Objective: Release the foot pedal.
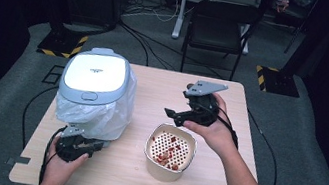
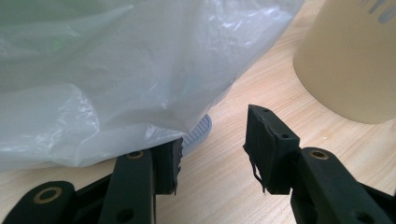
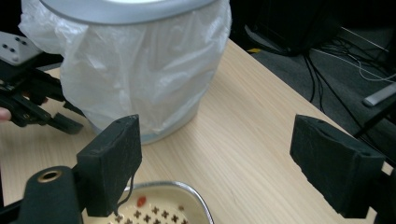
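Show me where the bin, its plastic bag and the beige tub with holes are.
bin [image 1: 96, 75], high view, middle of its white lid
plastic bag [image 1: 115, 115], high view, the loose skirt below the lid
beige tub [image 1: 162, 170], high view, its front outer wall

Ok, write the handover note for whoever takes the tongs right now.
Left tongs: open, nothing held, low at the front of the lidded bin, beside the hanging edge of its plastic liner.
Right tongs: open, nothing held, above the far rim of the beige strainer bowl.
Things: bin at table left, lid down; bowl at centre-right with red scraps in it.
Done: liner sits in the bin.
Left, likely: grip the bowl, open the bin, tip the scraps in.
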The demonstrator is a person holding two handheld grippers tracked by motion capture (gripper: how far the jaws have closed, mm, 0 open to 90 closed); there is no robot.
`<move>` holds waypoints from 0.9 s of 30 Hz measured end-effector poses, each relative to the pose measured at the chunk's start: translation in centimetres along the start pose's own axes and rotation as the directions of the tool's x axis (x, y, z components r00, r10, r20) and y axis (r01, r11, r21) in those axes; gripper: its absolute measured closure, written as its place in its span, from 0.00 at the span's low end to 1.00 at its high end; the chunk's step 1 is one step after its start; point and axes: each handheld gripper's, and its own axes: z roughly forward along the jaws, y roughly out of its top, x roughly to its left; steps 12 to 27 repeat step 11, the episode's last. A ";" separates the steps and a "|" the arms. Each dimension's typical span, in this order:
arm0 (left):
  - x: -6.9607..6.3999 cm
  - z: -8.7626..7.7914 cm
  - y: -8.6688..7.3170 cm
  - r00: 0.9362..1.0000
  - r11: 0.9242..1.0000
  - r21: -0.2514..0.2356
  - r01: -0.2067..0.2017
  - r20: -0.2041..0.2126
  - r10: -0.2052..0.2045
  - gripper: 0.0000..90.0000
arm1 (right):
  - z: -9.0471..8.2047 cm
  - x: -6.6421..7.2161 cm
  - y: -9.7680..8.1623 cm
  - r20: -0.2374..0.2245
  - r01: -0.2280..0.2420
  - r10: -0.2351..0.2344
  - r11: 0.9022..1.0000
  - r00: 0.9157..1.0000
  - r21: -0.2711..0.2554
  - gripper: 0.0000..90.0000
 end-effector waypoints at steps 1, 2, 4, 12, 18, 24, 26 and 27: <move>0.0 -0.1 0.0 1.000 1.000 -0.001 0.000 0.000 0.000 0.62 | -0.4 -0.2 -0.5 0.007 -0.008 0.008 1.000 1.000 -0.001 0.18; 0.0 -0.1 0.0 1.000 1.000 0.001 -0.003 -0.001 0.003 0.62 | -0.6 -0.3 -0.9 0.011 -0.012 0.012 1.000 1.000 -0.004 0.18; 0.0 -0.2 -0.1 1.000 1.000 -0.003 0.007 -0.003 -0.007 0.62 | -1.1 -0.6 -1.6 0.019 -0.027 0.027 1.000 0.999 -0.005 0.18; 0.3 -0.4 -0.1 1.000 1.000 0.013 0.005 0.000 -0.005 0.58 | -2.7 -1.1 -5.2 0.070 -0.077 0.077 0.997 0.995 -0.012 0.18; 0.3 -0.4 -0.1 1.000 1.000 0.013 0.005 0.000 -0.005 0.58 | -2.7 -1.1 -5.2 0.070 -0.077 0.077 0.997 0.995 -0.012 0.18; 0.3 -0.4 -0.1 1.000 1.000 0.013 0.005 0.000 -0.005 0.58 | -2.7 -1.1 -5.2 0.070 -0.077 0.077 0.997 0.995 -0.012 0.18; 0.3 -0.4 -0.1 1.000 1.000 0.013 0.005 0.000 -0.005 0.58 | -2.7 -1.1 -5.2 0.070 -0.077 0.077 0.997 0.995 -0.012 0.18; 0.3 -0.4 -0.1 1.000 1.000 0.013 0.005 0.000 -0.005 0.58 | -2.7 -1.1 -5.2 0.070 -0.077 0.077 0.997 0.995 -0.012 0.18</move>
